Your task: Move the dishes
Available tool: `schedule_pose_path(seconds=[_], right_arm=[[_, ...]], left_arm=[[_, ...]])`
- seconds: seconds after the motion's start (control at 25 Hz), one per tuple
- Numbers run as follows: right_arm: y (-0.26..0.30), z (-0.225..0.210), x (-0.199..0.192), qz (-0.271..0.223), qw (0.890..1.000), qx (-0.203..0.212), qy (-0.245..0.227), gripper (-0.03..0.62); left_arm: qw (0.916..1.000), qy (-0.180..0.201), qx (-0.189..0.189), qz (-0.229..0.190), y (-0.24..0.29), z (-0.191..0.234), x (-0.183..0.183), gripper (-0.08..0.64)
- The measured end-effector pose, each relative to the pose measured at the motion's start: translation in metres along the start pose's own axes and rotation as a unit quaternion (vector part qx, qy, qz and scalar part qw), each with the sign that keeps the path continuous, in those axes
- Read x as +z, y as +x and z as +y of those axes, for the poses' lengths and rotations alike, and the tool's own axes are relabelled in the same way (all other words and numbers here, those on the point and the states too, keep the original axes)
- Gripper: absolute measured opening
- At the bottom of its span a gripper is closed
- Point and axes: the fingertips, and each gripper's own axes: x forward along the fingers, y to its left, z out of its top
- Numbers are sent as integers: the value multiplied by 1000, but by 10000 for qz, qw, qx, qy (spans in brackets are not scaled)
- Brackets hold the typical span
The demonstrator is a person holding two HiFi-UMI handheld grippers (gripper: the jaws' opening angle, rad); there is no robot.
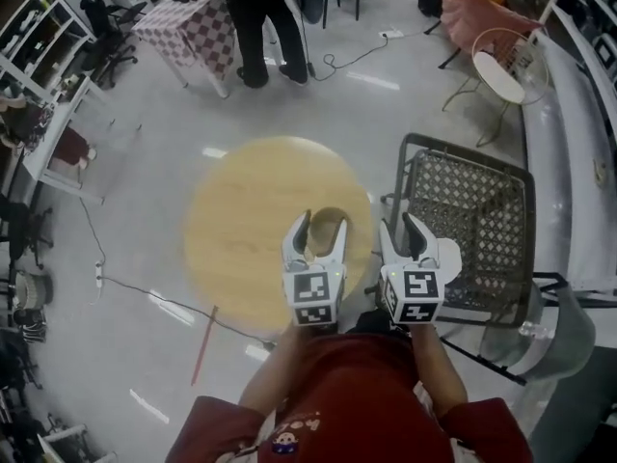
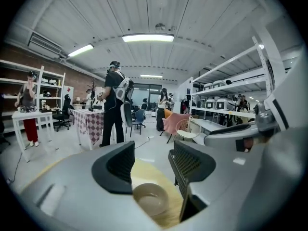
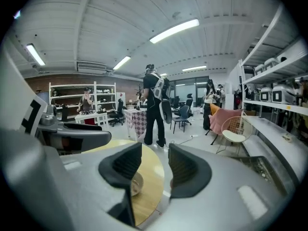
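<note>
Bowl [image 2: 150, 199], smooth beige, on round wooden table [image 1: 241, 230], left gripper [image 1: 323, 222] spread above it, right gripper [image 1: 397, 225] spread, empty

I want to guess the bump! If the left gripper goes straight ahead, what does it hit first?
Probably the bowl on the round table: it sits ahead of the open left gripper, lined up between its jaws. Depth is unclear; it might pass above.

Strip lights [image 2: 147, 38] are glowing on a ribbed white ceiling [image 2: 192, 13]. A pale glossy floor [image 1: 125, 249] is spreading around a round wooden worktop [image 1: 241, 220], a checkered table [image 1: 188, 29], a mesh chair [image 1: 472, 220] and white shelves [image 2: 228, 86].
</note>
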Motion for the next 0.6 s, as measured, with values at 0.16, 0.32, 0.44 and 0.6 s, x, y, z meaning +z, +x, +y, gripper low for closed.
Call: schedule_pose_path(seconds=[0.16,0.32,0.44,0.6], right_arm=[[12,27,4,-45,9997,213,-92,167],[15,55,8,58,9992,339,-190,167],[18,67,5,152,9987,405,-269,167],[25,72,-10,377,9977,458,-323,167]], left_arm=[[9996,-14,226,-151,-14,28,3,267],[9993,-30,276,-254,-33,49,9,264],[9987,-61,307,-391,-44,60,15,259],[9964,-49,431,-724,-56,69,24,228]])
